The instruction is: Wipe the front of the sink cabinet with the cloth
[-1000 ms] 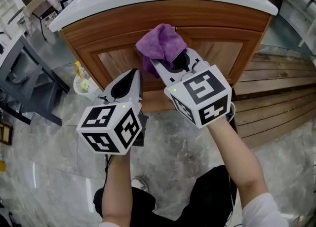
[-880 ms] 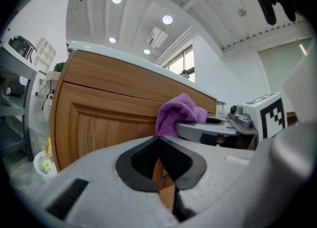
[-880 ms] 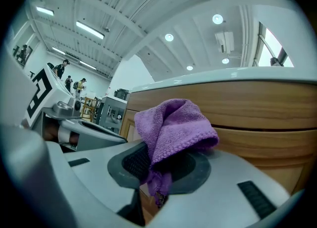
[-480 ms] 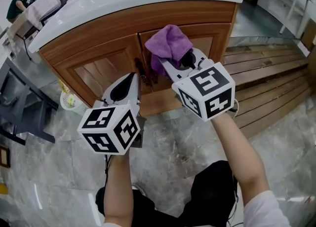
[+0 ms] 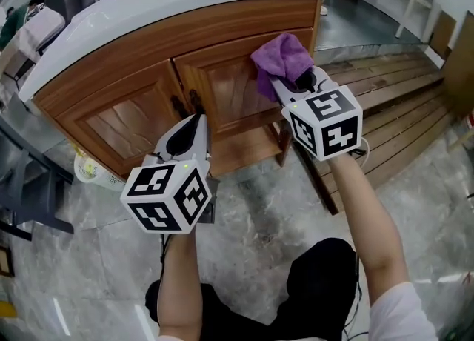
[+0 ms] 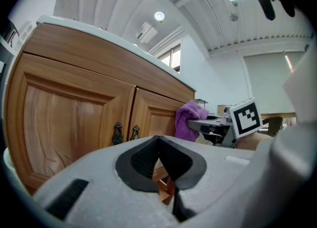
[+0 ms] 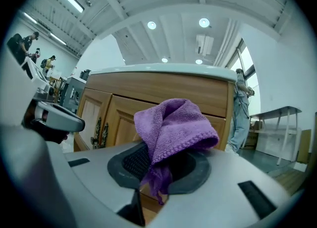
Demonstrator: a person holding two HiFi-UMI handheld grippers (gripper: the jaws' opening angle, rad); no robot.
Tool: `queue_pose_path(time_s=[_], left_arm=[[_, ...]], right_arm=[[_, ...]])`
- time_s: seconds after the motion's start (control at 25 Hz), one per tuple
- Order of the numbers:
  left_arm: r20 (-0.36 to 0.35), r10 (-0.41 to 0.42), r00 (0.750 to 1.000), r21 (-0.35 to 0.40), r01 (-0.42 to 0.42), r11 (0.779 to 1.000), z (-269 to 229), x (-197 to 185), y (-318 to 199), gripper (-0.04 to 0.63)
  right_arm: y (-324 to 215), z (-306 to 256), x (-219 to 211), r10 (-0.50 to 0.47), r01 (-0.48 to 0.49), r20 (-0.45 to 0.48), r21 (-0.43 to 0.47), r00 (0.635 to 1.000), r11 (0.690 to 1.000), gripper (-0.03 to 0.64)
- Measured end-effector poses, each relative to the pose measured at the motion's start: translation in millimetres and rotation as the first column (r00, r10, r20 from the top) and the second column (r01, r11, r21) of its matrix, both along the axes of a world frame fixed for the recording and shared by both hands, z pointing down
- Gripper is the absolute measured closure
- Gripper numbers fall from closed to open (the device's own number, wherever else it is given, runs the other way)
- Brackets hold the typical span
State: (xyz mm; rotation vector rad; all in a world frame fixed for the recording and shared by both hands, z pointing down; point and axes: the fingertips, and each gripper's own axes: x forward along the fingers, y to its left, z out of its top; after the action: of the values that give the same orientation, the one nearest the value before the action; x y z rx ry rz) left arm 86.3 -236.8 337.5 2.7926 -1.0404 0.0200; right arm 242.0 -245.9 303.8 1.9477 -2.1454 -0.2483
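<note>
Outstretched right gripper holds the cloth at the cabinet.

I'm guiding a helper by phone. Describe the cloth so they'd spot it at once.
Find the wooden sink cabinet under the white countertop. At the upper right corner of its right door, the right tongs are shut on a bunched cloth. It is the only purple, soft thing there, among brown wood and grey plastic.

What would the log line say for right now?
right gripper: shut on purple cloth | purple cloth: at right cabinet door | left gripper: shut, empty
</note>
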Motion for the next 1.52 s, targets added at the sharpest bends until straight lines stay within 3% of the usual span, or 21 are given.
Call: queue_pose_path(time_s=[0.4, 0.64, 0.84, 1.08, 1.32, 1.52], left_arm=[[0.001, 0.032, 0.999, -0.013, -0.032, 0.999, 9, 18, -1, 0.591], [0.001, -0.015, 1.0, -0.006, 0.015, 1.0, 9, 3, -8, 0.591], [-0.01, -0.09, 0.996, 0.002, 0.09, 0.996, 7, -26, -20, 0.589], [0.017, -0.18, 0.983, 0.001, 0.18, 0.984, 14, -75, -27, 0.589], [-0.01, -0.342, 0.94, 0.009, 0.342, 0.94, 9, -152, -42, 0.589], [-0.011, -0.406, 0.914, 0.006, 0.406, 0.914, 9, -192, -44, 0.589]], right_arm=[[9, 1, 48, 0.113, -0.113, -0.018, -0.005, 0.993, 0.994, 0.543], [20, -6, 17, 0.039, -0.039, -0.034, 0.011, 0.999, 0.999, 0.543], [19, -16, -44, -0.095, 0.096, -0.023, 0.034, 0.995, 0.995, 0.543], [7, -6, -135, -0.264, 0.264, 0.004, 0.035, 0.964, 0.964, 0.543], [-17, 8, -232, -0.433, 0.431, 0.041, 0.037, 0.901, 0.901, 0.543], [-27, 17, -306, -0.536, 0.534, 0.05, 0.039, 0.843, 0.844, 0.543]])
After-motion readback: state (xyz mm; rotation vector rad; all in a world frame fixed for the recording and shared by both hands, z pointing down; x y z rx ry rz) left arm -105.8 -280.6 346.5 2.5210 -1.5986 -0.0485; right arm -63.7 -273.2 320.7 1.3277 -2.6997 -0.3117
